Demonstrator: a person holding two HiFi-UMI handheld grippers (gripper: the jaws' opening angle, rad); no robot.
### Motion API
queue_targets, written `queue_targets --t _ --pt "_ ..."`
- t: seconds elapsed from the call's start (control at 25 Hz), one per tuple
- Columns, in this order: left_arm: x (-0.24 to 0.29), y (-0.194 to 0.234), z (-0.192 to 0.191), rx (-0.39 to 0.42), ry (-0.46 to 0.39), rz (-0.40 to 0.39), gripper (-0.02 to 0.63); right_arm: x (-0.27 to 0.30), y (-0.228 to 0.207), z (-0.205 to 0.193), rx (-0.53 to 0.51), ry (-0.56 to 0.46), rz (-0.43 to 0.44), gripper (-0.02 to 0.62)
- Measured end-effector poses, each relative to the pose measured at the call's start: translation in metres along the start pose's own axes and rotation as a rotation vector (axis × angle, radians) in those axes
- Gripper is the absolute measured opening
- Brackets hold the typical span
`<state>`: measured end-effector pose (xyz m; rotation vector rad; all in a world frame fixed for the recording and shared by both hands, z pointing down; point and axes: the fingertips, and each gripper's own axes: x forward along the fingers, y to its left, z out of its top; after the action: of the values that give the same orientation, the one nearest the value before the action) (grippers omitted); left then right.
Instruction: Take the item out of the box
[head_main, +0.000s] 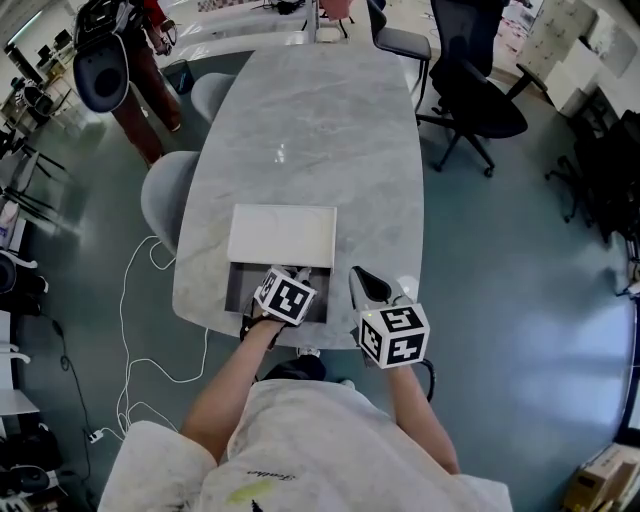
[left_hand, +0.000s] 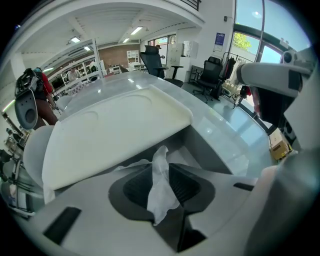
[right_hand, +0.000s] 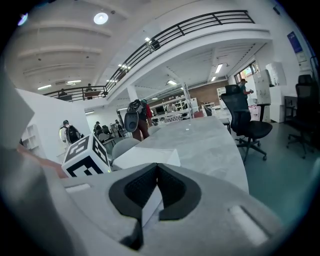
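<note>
Left gripper (left_hand: 161, 167), pinching the white paper (left_hand: 162, 200) in the box (head_main: 236, 292), should lift slowly, clear of the lid (head_main: 282, 235), while the closed, empty right gripper (right_hand: 156, 170) steadies the box.

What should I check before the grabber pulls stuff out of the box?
1. Box open: ok, the lid sits toward its far side.
2. Left gripper has something: ok, it pinches the white paper.
3. Item under the paper showing: cannot tell.
4. Right gripper out of the way: ok, shut, empty, beside the box.
5. Bare table to put things on: ok.
</note>
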<state>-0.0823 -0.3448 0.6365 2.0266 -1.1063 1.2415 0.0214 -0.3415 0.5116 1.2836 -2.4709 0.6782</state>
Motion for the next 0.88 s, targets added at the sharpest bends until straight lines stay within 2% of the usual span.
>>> queue_targets --t 0.08,0.16,0.52,0.72,0.88 --pt "-0.001 -0.001 -0.002 -0.013 -0.008 -0.002 0.061 0.0 0.0 -0.002 0.009 0.005 0.003 0.005" --pt "-0.004 -0.003 -0.005 -0.023 -0.014 -0.002 0.045 -0.002 -0.001 -0.004 0.013 0.007 0.004 0.005" --pt "-0.025 -0.009 -0.017 -0.069 -0.048 0.026 0.029 -0.02 0.009 -0.007 -0.002 -0.001 0.034 0.005" --pt "-0.043 -0.01 -0.02 -0.12 -0.113 0.053 0.026 -0.03 0.021 -0.007 -0.023 -0.01 0.063 0.005" --pt "-0.069 -0.01 -0.015 -0.143 -0.202 0.103 0.026 -0.041 0.028 -0.007 -0.042 -0.023 0.082 0.005"
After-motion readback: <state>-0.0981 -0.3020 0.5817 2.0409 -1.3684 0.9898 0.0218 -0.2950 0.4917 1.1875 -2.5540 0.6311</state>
